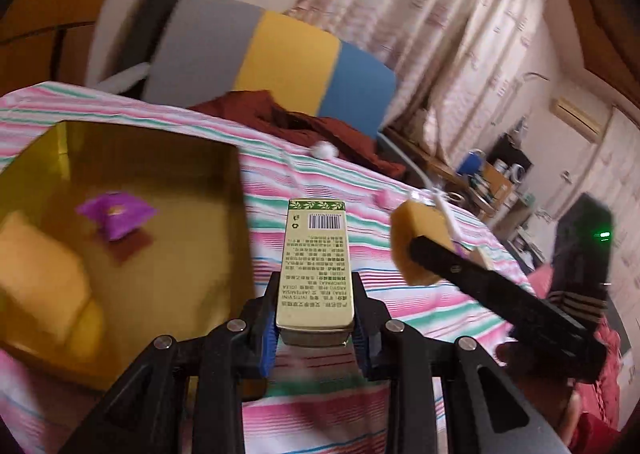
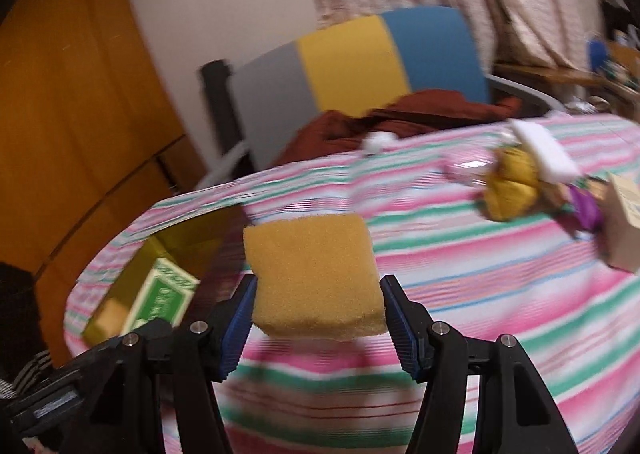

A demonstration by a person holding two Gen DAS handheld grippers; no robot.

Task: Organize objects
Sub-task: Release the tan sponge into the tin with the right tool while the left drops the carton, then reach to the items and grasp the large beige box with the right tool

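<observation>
My left gripper (image 1: 316,306) is shut on a slim gold tin (image 1: 316,270) with a barcode and printed text, held above the striped cloth just right of the gold box (image 1: 224,182). The box holds a purple pouch (image 1: 116,214) and a yellow sponge (image 1: 40,274). My right gripper (image 2: 316,318) is shut on a yellow sponge (image 2: 312,274), held above the cloth; the same sponge (image 1: 416,242) shows in the left wrist view to the right of the tin. The tin's green face (image 2: 164,294) and the gold box (image 2: 140,270) show at the left in the right wrist view.
The pink, green and white striped cloth (image 2: 480,274) covers the table. On its far right lie a mustard pouch (image 2: 512,186), a white sponge (image 2: 544,150), a purple item (image 2: 584,206) and a beige box (image 2: 624,222). A dark red garment (image 1: 304,122) and a grey-yellow-blue chair back (image 1: 280,58) stand behind.
</observation>
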